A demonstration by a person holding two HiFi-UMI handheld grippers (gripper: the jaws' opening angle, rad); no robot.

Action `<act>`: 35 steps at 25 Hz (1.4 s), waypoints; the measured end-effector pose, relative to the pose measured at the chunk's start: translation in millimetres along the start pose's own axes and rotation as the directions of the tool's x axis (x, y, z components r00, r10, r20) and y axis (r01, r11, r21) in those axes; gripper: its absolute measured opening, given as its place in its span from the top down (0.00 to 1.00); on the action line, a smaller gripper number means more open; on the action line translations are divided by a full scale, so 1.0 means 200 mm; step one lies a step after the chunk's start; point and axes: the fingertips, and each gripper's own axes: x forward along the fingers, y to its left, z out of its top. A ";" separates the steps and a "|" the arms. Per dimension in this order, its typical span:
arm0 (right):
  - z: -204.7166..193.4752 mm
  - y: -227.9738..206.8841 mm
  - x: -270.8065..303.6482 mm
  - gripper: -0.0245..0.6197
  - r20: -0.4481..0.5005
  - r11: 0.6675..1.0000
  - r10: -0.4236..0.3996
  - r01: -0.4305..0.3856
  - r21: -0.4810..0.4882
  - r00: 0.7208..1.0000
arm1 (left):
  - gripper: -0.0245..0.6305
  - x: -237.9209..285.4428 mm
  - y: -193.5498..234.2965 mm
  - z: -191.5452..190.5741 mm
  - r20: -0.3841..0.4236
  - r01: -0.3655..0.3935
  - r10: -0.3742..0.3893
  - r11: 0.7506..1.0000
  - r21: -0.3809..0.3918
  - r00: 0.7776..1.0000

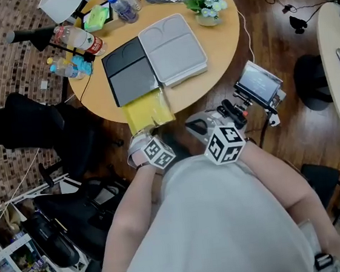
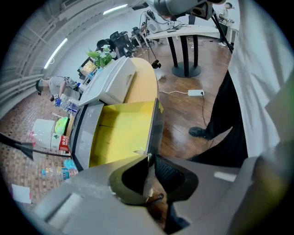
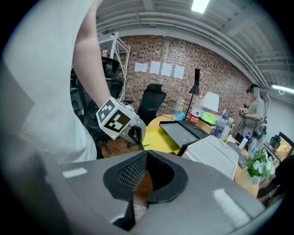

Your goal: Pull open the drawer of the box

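On the round wooden table (image 1: 221, 47) lies a flat dark box (image 1: 129, 73) beside a pale grey box (image 1: 172, 47). The dark box's yellow drawer (image 1: 147, 110) sticks out over the table edge toward me. My left gripper (image 1: 147, 130) is shut on the drawer's thin front wall. In the left gripper view the jaws (image 2: 149, 160) pinch that wall, with the yellow drawer floor (image 2: 121, 133) behind it. My right gripper (image 1: 196, 123) hangs just right of the drawer, near the table edge. In its own view its tips (image 3: 146, 155) meet with nothing between them, over the wooden floor.
Bottles (image 1: 76, 38), a green packet (image 1: 96, 17) and a flower pot (image 1: 209, 6) stand at the table's far side. To the right is a small monitor on a stand (image 1: 260, 85), to the left a black office chair (image 1: 29, 127). A person (image 3: 253, 110) stands far back.
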 end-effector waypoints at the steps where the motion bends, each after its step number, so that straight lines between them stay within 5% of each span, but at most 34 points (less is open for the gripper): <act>1: 0.00 0.01 -0.01 0.95 0.002 1.000 0.008 -0.008 -0.005 1.000 | 0.88 0.00 -0.01 0.00 -0.005 0.000 0.000 1.000 -0.005 1.000; 15: -0.04 0.05 -0.08 0.95 0.016 0.999 0.030 -0.030 -0.012 0.999 | 0.88 0.02 -0.13 -0.03 -0.050 0.013 -0.016 0.999 -0.052 0.999; 22: -0.05 0.07 -0.08 0.95 0.015 0.999 0.030 -0.030 -0.020 0.999 | 0.85 -0.08 -0.11 0.02 0.031 -0.010 0.015 0.986 -0.165 0.999; 25: -0.03 0.10 -0.08 0.95 0.017 1.000 0.017 -0.017 -0.015 1.000 | 0.85 -0.16 -0.14 0.01 0.071 -0.018 0.039 0.963 -0.268 0.997; 29: -0.02 0.13 -0.10 0.95 0.024 1.000 0.002 -0.002 -0.006 1.000 | 0.86 -0.28 -0.22 0.03 0.158 0.005 0.070 0.901 -0.434 0.985; 35: 0.10 0.31 -0.16 0.95 0.088 1.000 0.002 -0.004 0.018 0.996 | 0.92 -0.50 -0.35 0.00 0.330 0.028 0.154 0.873 -0.487 0.931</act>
